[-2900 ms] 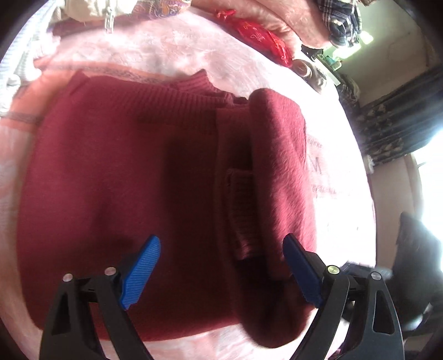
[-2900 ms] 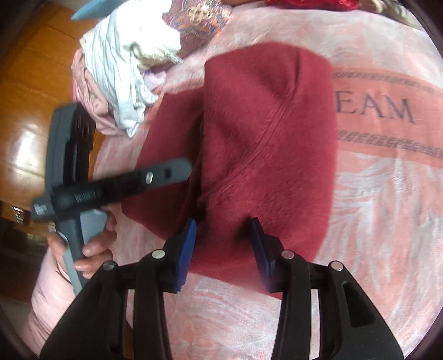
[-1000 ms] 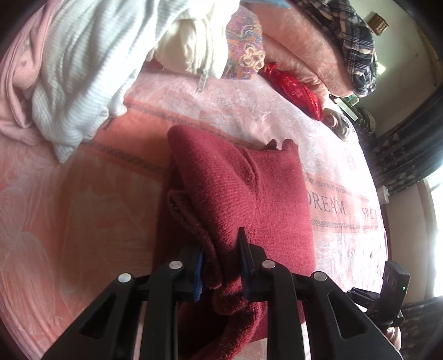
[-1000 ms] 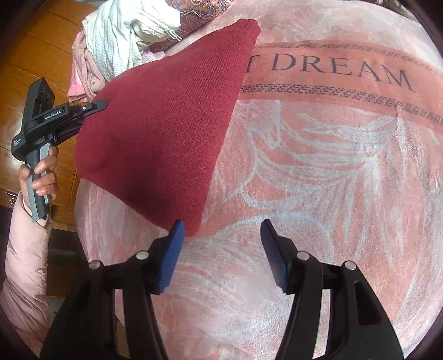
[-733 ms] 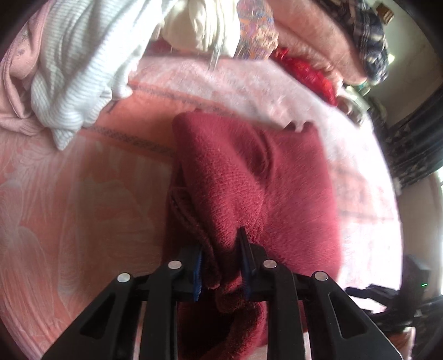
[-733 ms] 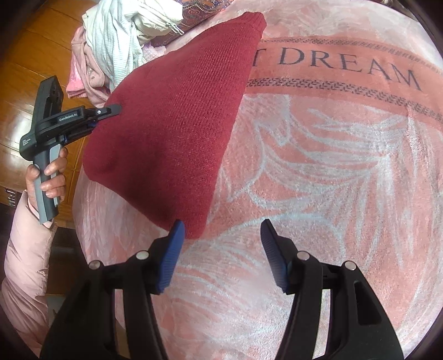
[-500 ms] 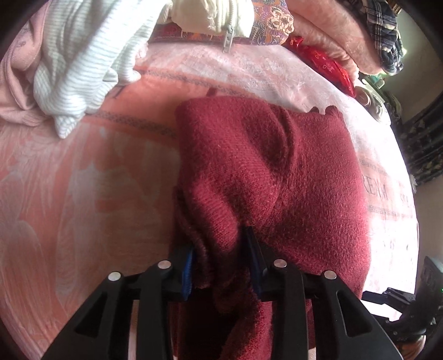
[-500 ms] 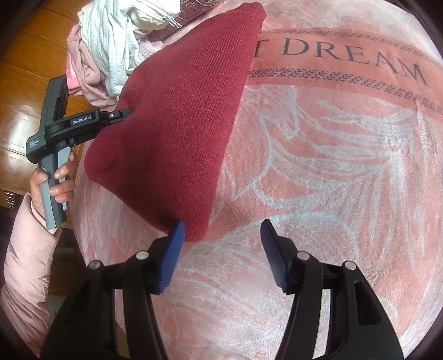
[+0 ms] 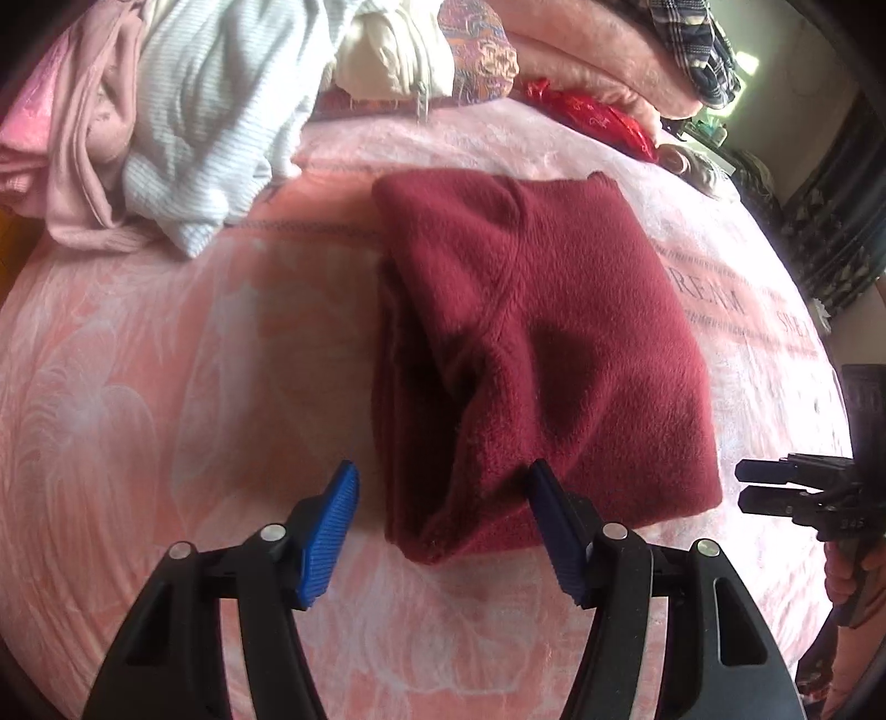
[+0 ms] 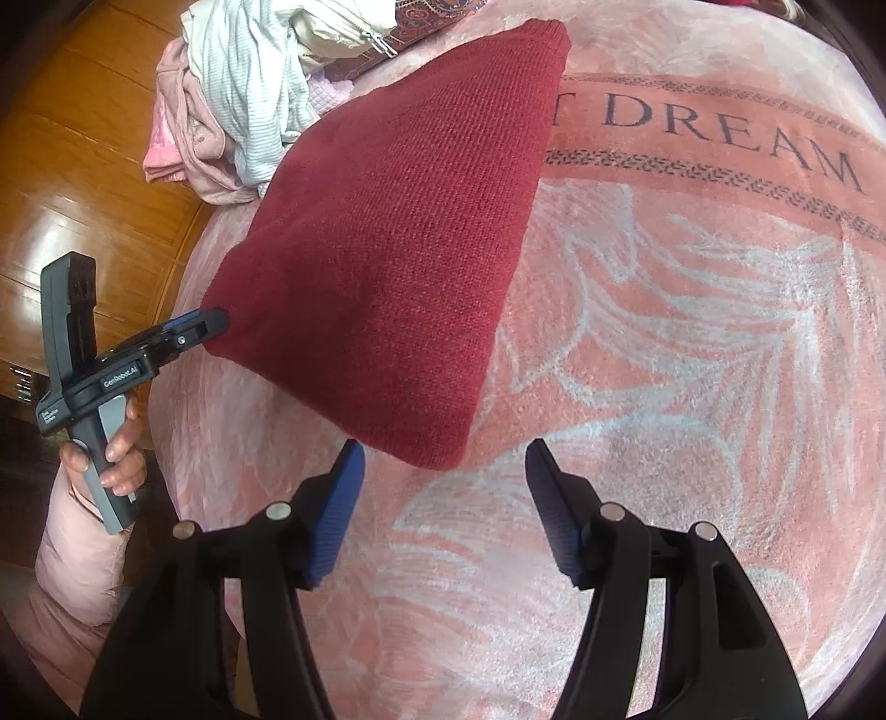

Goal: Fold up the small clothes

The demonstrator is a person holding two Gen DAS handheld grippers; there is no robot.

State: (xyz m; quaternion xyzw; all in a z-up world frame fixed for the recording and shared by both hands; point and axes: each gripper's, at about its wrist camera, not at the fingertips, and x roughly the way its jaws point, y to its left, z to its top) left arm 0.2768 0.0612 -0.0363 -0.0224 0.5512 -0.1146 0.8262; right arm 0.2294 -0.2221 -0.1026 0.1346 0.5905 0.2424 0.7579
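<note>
A dark red sweater (image 9: 542,343) lies folded in a rectangle on the pink blanket (image 9: 166,387). In the left wrist view my left gripper (image 9: 441,476) stands over its near corner, jaws opening. The corner lies between the blue pads (image 9: 332,520), and the left pad stands clear of the cloth. The right wrist view has the sweater (image 10: 398,221) as a red wedge, its near corner between the tips of my right gripper (image 10: 443,465). Those jaws are opening a touch and press nothing. My left gripper (image 10: 219,321) shows at the sweater's far left corner, and my right gripper (image 9: 775,487) at the left wrist view's right edge.
A heap of clothes lies at the back: a white ribbed garment (image 9: 210,111), pink garments (image 9: 72,138), a red pouch (image 9: 598,116) and a plaid cloth (image 9: 698,50). The blanket bears the word DREAM (image 10: 720,138). Wooden floor (image 10: 83,166) lies beyond the bed's left edge.
My left gripper has let go of the sweater's bunched edge, spread its jaws and drawn back. The sweater now lies flat and folded. The right gripper has barely moved.
</note>
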